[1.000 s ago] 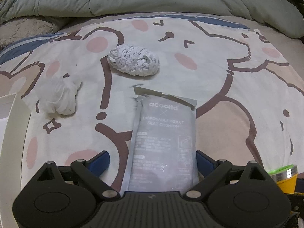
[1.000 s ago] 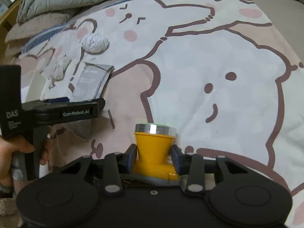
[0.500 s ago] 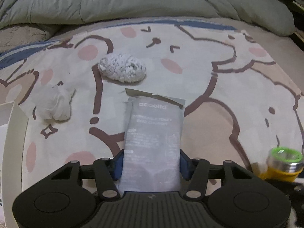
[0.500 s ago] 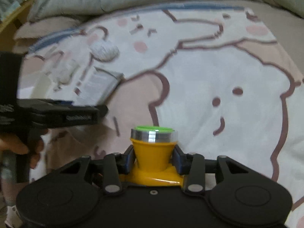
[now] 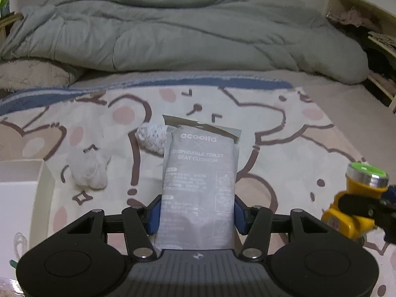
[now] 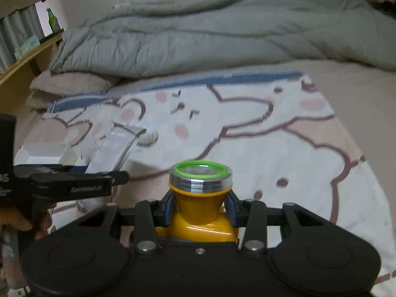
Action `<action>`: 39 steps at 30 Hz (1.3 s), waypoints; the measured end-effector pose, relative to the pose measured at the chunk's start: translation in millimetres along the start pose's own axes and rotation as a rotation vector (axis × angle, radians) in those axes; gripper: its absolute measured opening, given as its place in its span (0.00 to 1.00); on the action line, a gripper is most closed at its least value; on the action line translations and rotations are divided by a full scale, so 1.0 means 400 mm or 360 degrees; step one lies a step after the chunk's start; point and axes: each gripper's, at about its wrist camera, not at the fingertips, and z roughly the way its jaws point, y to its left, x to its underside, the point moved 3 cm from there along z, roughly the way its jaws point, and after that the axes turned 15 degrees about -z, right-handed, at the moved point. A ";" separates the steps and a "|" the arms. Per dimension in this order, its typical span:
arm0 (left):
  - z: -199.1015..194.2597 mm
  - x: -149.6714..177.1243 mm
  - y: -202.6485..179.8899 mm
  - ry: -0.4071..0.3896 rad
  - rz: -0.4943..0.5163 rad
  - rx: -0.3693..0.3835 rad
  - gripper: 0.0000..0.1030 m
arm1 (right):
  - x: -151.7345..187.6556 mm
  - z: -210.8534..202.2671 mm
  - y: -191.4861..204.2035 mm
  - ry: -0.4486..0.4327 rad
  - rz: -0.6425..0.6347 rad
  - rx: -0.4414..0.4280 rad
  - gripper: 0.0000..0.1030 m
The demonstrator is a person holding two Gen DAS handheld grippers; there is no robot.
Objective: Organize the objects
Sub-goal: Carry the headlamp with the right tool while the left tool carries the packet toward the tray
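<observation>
Left gripper (image 5: pixel 197 214) clamped on seat-cushion packet (image 5: pixel 199 188); right gripper (image 6: pixel 200 206) clamped on yellow flashlight (image 6: pixel 201 198). White box (image 5: pixel 19 193) empty; two cloth bundles remain on bed.

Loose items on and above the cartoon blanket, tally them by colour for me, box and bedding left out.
Grey: 1, flat foil toilet seat cushion packet
Yellow: 1, plastic flashlight
White: 2, knitted scrunchie, crumpled mesh pouch
Total: 4
</observation>
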 end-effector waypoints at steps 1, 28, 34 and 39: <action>-0.010 -0.003 0.000 -0.0009 0.0000 0.0003 0.55 | -0.005 -0.006 -0.001 -0.0021 -0.0015 0.0018 0.41; -0.177 -0.053 0.084 -0.0168 -0.0114 0.0033 0.55 | -0.108 -0.086 0.032 -0.0248 0.0011 0.0117 0.41; -0.207 -0.065 0.168 -0.0196 -0.0133 -0.0046 0.55 | -0.147 -0.078 0.102 -0.0283 -0.0008 0.0053 0.41; -0.241 -0.081 0.233 -0.0226 -0.0182 -0.0067 0.55 | -0.173 -0.077 0.170 -0.0308 -0.0041 -0.0017 0.41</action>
